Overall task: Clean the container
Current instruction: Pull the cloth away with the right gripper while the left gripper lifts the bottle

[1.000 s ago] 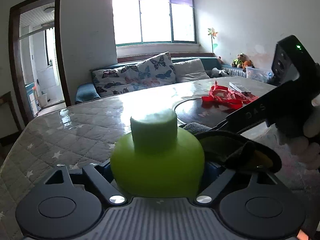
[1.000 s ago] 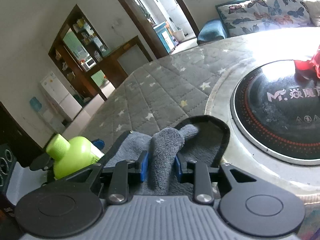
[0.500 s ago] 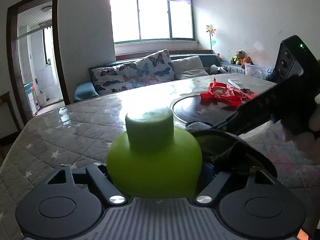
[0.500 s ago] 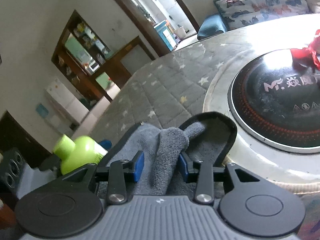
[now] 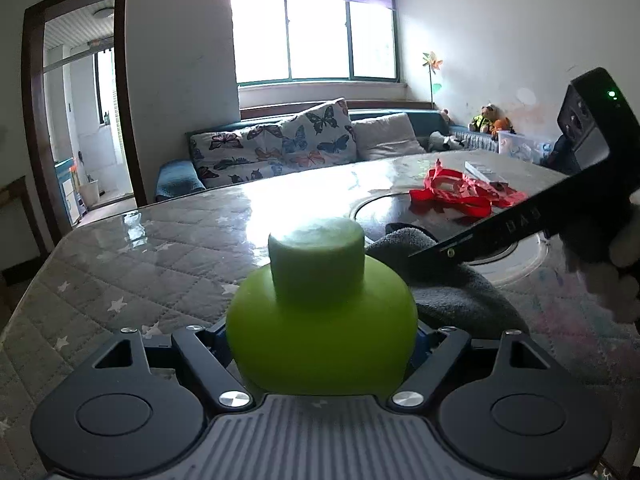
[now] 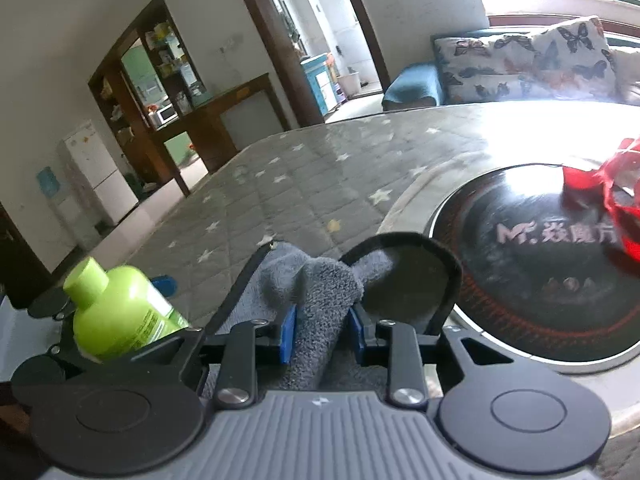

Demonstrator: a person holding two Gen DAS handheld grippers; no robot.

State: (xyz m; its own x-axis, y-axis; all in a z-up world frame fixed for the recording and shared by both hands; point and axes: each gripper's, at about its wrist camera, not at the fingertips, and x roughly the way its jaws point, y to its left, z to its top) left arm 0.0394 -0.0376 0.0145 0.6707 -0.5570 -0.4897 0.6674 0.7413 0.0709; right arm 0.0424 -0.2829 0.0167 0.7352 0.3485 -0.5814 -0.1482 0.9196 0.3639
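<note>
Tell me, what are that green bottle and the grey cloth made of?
The green bottle looks like smooth, opaque plastic: soft sheen, moulded cap, printed label on its side. The grey cloth seems to be fluffy terry or microfibre: matte, nubby pile, folding limply between the right gripper fingers.

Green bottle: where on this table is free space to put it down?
Free: the quilted table cover left of the round black cooktop, ahead of the green bottle. Crowded: the cooktop's far side with the red bag, and around the grey cloth.
</note>
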